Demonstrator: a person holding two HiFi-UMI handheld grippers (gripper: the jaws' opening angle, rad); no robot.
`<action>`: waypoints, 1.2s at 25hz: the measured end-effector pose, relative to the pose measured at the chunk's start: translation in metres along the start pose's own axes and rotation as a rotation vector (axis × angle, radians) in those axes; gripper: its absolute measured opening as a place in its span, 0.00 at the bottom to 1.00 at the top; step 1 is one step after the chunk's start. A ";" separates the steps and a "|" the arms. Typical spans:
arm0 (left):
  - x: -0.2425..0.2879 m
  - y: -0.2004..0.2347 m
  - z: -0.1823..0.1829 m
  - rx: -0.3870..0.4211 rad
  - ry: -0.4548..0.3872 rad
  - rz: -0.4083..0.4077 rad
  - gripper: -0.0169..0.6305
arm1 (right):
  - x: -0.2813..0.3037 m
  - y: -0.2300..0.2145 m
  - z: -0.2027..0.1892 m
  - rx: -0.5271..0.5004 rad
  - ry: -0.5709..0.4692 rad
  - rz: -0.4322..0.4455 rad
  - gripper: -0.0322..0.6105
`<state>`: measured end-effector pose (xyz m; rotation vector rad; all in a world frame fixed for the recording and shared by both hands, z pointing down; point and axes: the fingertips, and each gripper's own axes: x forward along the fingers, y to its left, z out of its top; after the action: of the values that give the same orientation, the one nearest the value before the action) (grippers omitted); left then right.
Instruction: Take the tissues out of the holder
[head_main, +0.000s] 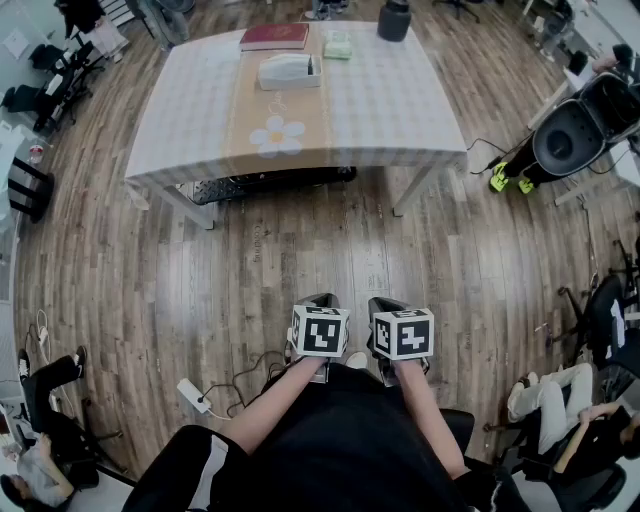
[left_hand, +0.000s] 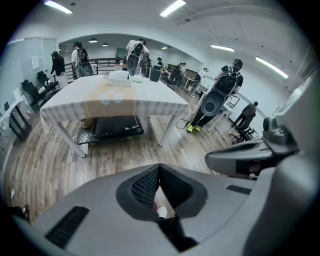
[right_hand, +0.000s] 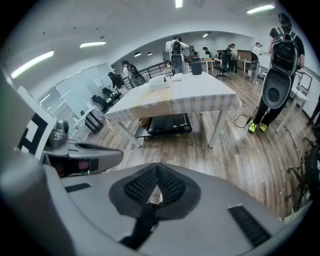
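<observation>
Left gripper (head_main: 320, 300) and right gripper (head_main: 386, 303) hung before my lap, jaws together, empty. Tissue holder (head_main: 288, 70) stood toward the far edge of the worktop (head_main: 400, 110), well apart from both; open floor (head_main: 330, 240) lay between.

The tissue holder (head_main: 289, 71) — a pale rectangular box — is set flat on the table (head_main: 400, 100), toward its far edge.

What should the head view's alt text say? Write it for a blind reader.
A person holds the left gripper and right gripper side by side, shut and empty, over a wooden floor, well short of a table. On it stand a tissue holder and a red book.
</observation>
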<state>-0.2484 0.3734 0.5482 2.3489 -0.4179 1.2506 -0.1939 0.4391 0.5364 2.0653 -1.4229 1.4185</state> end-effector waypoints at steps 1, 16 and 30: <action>0.000 -0.002 0.000 0.004 -0.001 0.004 0.04 | 0.000 0.000 0.000 -0.004 0.000 0.005 0.07; 0.001 -0.020 -0.010 -0.011 0.004 0.031 0.04 | -0.007 -0.010 -0.007 -0.019 -0.004 0.065 0.07; -0.005 0.020 0.006 -0.088 -0.029 0.048 0.04 | 0.011 0.022 0.027 -0.051 -0.052 0.158 0.07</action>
<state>-0.2562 0.3539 0.5456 2.2978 -0.5308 1.1959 -0.1963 0.4038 0.5257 2.0115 -1.6579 1.3787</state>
